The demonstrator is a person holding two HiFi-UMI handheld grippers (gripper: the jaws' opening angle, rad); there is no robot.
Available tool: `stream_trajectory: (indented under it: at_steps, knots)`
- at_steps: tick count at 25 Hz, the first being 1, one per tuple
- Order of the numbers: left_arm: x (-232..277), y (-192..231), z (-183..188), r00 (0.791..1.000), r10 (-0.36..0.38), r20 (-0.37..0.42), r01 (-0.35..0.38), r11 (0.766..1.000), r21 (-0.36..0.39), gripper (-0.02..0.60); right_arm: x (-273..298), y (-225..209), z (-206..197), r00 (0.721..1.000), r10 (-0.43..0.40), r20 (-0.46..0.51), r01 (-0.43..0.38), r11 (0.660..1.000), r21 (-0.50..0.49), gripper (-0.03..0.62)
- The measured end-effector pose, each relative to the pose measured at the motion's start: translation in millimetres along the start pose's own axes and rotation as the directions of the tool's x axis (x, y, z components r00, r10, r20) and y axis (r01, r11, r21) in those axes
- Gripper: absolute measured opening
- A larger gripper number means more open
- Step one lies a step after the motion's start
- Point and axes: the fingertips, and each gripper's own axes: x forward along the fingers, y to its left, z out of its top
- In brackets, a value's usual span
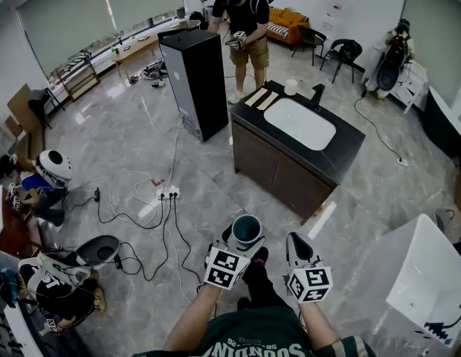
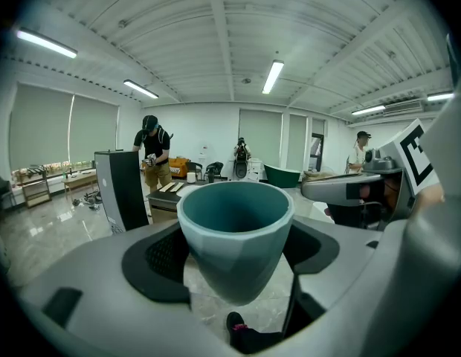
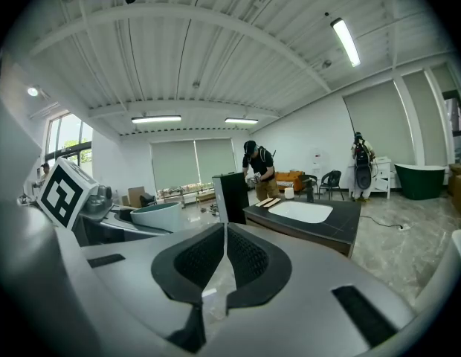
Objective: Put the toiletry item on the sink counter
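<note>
1. Okay, so your left gripper (image 1: 244,244) is pinching the cup (image 1: 245,227) by its sides, rim up, right in front of your body. It's well apart from the counter (image 1: 343,155), with open floor between you and it.
2. The left gripper view shows it best. The pads sit on opposite walls of the cup (image 2: 234,233), roughly mid-height, and the cup stands upright between them. The inside looks empty, so there's nothing to slosh.
3. Your right gripper (image 1: 296,244) is just beside the left one. Its jaws are pressed together on nothing, so it's free if you need a helper.
4. Handling guess: stiff walls, and probably light. I can't tell plastic from ceramic, so treat it as breakable and don't bang it down.
5. The surface looks smooth and faceted, and it tapers toward the base. That makes it a slippery wedge, and a hard squeeze could pop it up out of the pads. Go firm, not crushing.
6. The hold you've got is where I'd take it, across the body below the rim. Stay off the narrow foot, and off the lip too, since that's likely the weakest bit.
7. For the drop, aim at a bare dark strip beside the basin (image 1: 299,123). The far end is crowded with the faucet (image 1: 317,93) and some pale strips (image 1: 260,99).
8. The base is narrow, so it'll likely be tippy. Set it flat and let go only once it stands.
9. Watch the cables (image 1: 152,222) on the floor, and there's another person (image 1: 242,21) at the far side.
</note>
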Motion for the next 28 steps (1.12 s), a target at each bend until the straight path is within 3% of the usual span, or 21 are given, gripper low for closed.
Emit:
stream_trajectory:
  at_steps: [11,23,28]
  knots:
    - [42,69,17,1.000,0.013,-0.023,-0.013,1.000,0.007,0.383,89,-9,25,0.999,0.028,0.020,-0.028,1.000,0.003,0.044]
    - [156,134,60,0.998,-0.033,-0.055,0.034,0.999,0.020,0.383,198,-80,58,1.000,-0.003,-0.014,0.003,1.000,0.011,0.043]
    - [202,167,82,0.998,-0.021,-0.066,0.022,1.000,0.009,0.383,249,-109,73,1.000,0.004,-0.030,-0.004,1.000,0.014,0.044]
